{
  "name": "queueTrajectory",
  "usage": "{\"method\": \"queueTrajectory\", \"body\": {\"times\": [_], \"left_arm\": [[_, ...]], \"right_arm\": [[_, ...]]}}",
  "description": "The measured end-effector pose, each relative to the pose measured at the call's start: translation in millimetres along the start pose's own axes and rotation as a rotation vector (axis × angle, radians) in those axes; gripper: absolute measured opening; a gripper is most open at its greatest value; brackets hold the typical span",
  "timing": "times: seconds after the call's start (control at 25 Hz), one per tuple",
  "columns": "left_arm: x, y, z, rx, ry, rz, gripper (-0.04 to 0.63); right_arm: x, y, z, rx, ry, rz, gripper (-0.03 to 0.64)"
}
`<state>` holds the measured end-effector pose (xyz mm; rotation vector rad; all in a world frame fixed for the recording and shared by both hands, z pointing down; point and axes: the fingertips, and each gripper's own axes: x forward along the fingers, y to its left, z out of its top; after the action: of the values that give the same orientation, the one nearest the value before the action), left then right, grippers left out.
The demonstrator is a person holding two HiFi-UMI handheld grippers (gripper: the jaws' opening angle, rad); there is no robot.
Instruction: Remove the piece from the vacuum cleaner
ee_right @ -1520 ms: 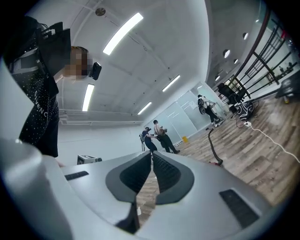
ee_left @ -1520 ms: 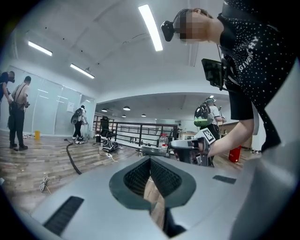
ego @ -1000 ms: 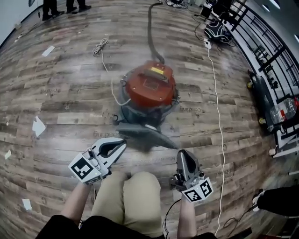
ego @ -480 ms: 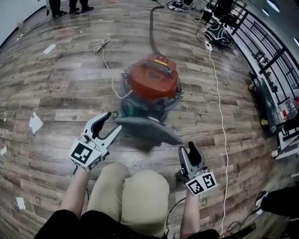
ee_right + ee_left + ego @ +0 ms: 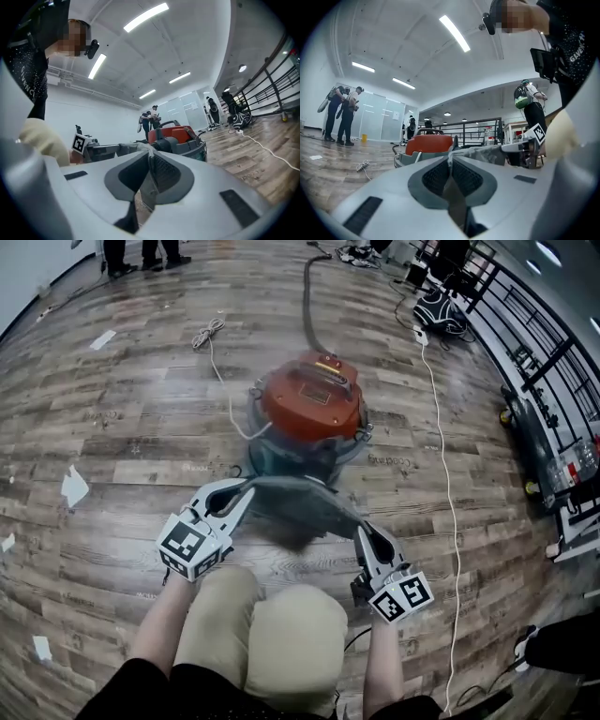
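Observation:
The vacuum cleaner [image 5: 309, 404] has a red top and a grey base and stands on the wood floor in the head view. A flat grey piece [image 5: 300, 504] sticks out of its near side. My left gripper [image 5: 240, 491] is at the piece's left edge and my right gripper [image 5: 364, 532] is at its right corner. Both pairs of jaws are closing, with the thin grey edge pinched between them. In the left gripper view the grey piece [image 5: 487, 153] runs from my left gripper [image 5: 451, 161] toward the red vacuum cleaner [image 5: 429, 144]. The right gripper view shows the grey piece [image 5: 126, 149] in my right gripper [image 5: 150, 154].
A dark hose [image 5: 305, 296] leads away from the vacuum's far side. A white cable [image 5: 439, 437] runs along the right. A coiled cord [image 5: 202, 334] and paper scraps [image 5: 73, 488] lie left. A black railing [image 5: 544, 362] borders the right. The person's knees [image 5: 272, 634] are just below the grippers.
Both grippers moved forward from beside the knees to the grey piece. The left jaws stood wide half a second ago and are now closed on its edge.

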<state>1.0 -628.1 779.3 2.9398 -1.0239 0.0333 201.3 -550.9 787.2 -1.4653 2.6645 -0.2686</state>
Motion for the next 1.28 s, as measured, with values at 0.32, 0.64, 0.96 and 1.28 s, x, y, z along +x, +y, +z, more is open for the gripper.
{"method": "queueTrajectory", "body": {"times": [0.32, 0.64, 0.96, 1.28], "left_arm": [[-22, -29, 0, -0.061, -0.030, -0.084, 0.029], [-56, -23, 0, -0.106, -0.068, -0.070, 0.029], [-44, -10, -3, -0.080, -0.033, -0.039, 0.141], [-51, -18, -3, -0.048, -0.032, -0.064, 0.008]], "right_arm": [[-8, 31, -6, 0.061, -0.031, 0.012, 0.038], [-32, 44, -1, 0.090, -0.054, -0.012, 0.038], [-16, 19, 9, 0.124, -0.118, -0.165, 0.189], [-29, 26, 16, 0.159, -0.151, -0.086, 0.009]]}}
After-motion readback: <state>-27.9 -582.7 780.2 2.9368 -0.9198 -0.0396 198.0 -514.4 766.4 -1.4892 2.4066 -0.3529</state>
